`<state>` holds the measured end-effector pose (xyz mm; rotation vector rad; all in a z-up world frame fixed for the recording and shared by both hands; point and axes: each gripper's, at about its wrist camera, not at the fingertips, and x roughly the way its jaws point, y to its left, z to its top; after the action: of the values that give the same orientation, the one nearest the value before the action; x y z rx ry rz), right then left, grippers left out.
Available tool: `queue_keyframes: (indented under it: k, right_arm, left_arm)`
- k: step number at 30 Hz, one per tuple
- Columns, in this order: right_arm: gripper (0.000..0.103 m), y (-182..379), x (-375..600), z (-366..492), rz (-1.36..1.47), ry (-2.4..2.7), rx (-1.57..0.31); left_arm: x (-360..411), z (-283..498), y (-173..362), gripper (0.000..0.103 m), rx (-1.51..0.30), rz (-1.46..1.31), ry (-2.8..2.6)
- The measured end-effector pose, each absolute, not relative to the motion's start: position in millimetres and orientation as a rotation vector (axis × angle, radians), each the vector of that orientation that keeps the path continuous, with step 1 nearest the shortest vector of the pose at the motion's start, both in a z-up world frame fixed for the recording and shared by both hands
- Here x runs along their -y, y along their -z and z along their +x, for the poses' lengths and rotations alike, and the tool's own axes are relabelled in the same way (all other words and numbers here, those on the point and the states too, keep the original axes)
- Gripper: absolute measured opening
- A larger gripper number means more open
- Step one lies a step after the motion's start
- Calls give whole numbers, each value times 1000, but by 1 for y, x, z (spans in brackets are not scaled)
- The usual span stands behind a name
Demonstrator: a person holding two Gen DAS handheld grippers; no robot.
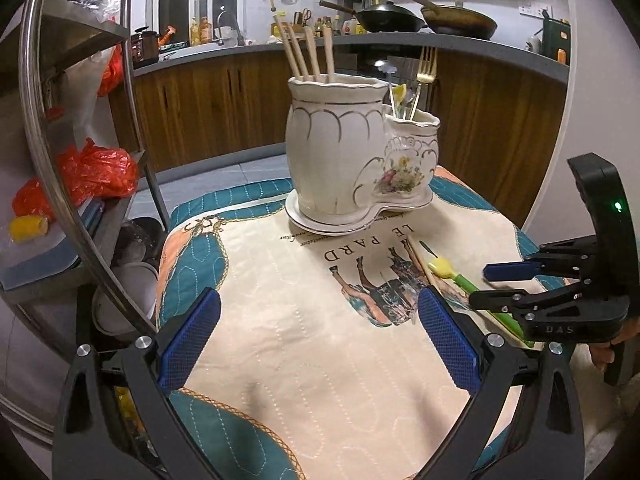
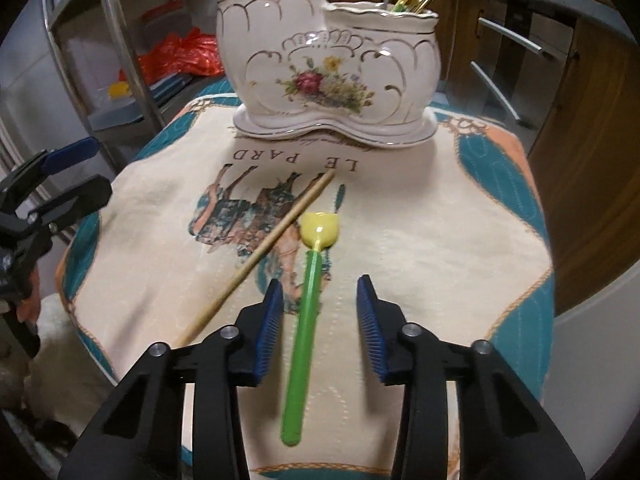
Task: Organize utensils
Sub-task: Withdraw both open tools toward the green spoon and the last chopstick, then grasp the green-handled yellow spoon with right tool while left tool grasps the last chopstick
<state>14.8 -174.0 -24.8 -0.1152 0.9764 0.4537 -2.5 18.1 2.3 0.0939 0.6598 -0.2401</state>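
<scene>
Green-handled spoon w/ yellow tulip bowl (image 2: 306, 312) lies flat on quilted cloth (image 2: 420, 240), handle between spread fingers of right gripper (image 2: 320, 320); released, not yet touching, I think, though blur hides contact. Wooden chopstick (image 2: 260, 252) just beside. Step: pick spoon. Next: close on handle, lift, drop in small compartment of ceramic holder (image 2: 324, 64). Left gripper (image 1: 320, 344) released, empty. Kitchen counter (image 1: 400, 40), woks behind.
</scene>
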Motion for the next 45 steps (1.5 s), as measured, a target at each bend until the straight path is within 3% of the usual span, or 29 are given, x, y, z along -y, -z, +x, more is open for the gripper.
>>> queue_keyframes:
  k: [4, 6, 8, 24, 26, 28, 33, 38, 45]
  right_arm:
    - [29, 28, 170, 18, -124, -446, -972]
    - [15, 28, 170, 19, -129, -446, -965]
    - [11, 28, 173, 19, -123, -455, -964]
    - [11, 4, 231, 11, -8, -395, -837]
    - [11, 4, 233, 11, -8, -395, -833]
    - [11, 4, 235, 11, -4, -396, -829]
    - [11, 5, 237, 11, 0, -398, -825]
    - [11, 3, 235, 8, -9, -403, -814]
    - [10, 2, 234, 8, -12, -406, -806]
  left_arm:
    - [-14, -3, -1, 97, -666, 103, 247]
    - [-11, -2, 0, 97, -672, 105, 247]
    - [-8, -2, 1, 97, -676, 110, 250]
    - [44, 11, 21, 96, -800, 192, 291]
    - [50, 12, 25, 88, -822, 204, 307]
    - [56, 15, 28, 71, -855, 204, 337]
    - [79, 26, 37, 45, -924, 223, 420]
    - [89, 36, 42, 33, -956, 241, 437]
    - [93, 44, 43, 6, -955, 306, 462]
